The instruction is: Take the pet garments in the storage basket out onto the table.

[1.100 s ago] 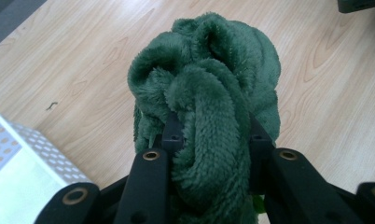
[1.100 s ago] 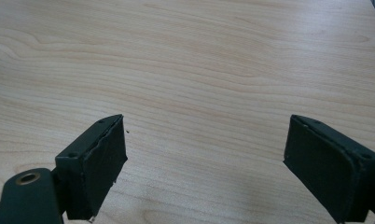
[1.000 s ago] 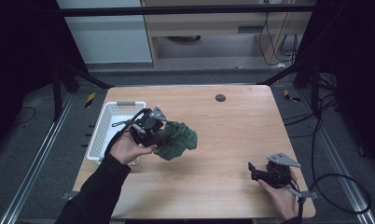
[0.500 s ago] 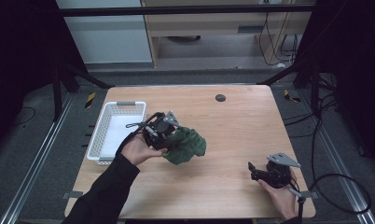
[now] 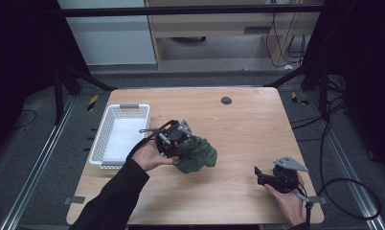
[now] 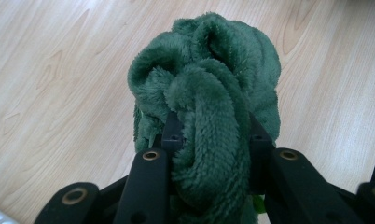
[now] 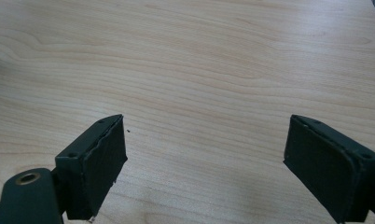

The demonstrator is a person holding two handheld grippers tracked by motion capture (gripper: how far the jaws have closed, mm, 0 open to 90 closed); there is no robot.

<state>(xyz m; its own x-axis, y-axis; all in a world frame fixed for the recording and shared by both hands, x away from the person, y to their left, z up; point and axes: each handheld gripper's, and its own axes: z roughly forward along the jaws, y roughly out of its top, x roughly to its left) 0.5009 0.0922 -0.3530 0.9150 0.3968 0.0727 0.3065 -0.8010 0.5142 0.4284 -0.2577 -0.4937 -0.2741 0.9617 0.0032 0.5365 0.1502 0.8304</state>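
Carrying cloth [image 6: 209, 84] clamped in left gripper [image 5: 178, 141], now clear of basket [image 5: 98, 143], toward desk centre; right gripper [image 7: 204, 163] gapes idle.

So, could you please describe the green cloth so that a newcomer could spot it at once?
Start at the wooden table and its white basket. Just right of the basket, the left tool is clamped on the green cloth, a fluffy bundle and the table's one soft, dark green thing.

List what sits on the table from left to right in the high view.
White basket → left claw → green plush cloth it grips → small dark disc farther back → right claw, open.
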